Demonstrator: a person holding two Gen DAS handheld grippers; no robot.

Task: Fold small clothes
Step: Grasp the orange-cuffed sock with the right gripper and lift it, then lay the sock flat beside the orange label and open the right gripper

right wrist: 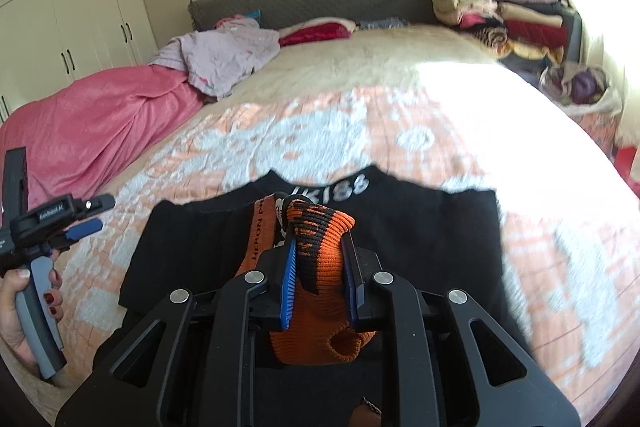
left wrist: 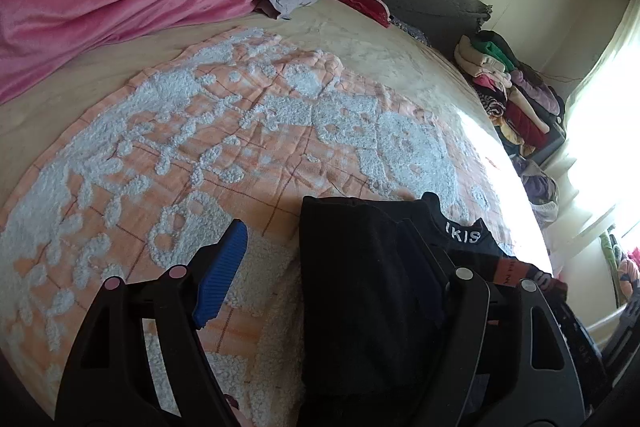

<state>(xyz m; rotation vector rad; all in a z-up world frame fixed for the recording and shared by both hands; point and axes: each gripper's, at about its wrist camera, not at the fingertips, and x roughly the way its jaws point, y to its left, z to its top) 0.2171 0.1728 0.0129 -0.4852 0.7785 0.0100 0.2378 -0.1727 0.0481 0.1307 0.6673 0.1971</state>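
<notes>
1. The right gripper pinches a bunched orange and black knit piece between its blue pads, its jaws drawn in tight against the fabric.
2. Just beneath and ahead of that gripper lies a folded black garment with white lettering at its far edge, flat on the peach and white bedspread.
3. The left gripper stands spread, holding nothing; its right finger overlaps the black garment's near part, its left finger hangs over the bedspread.
4. A hand grips the left tool's handle.
</notes>
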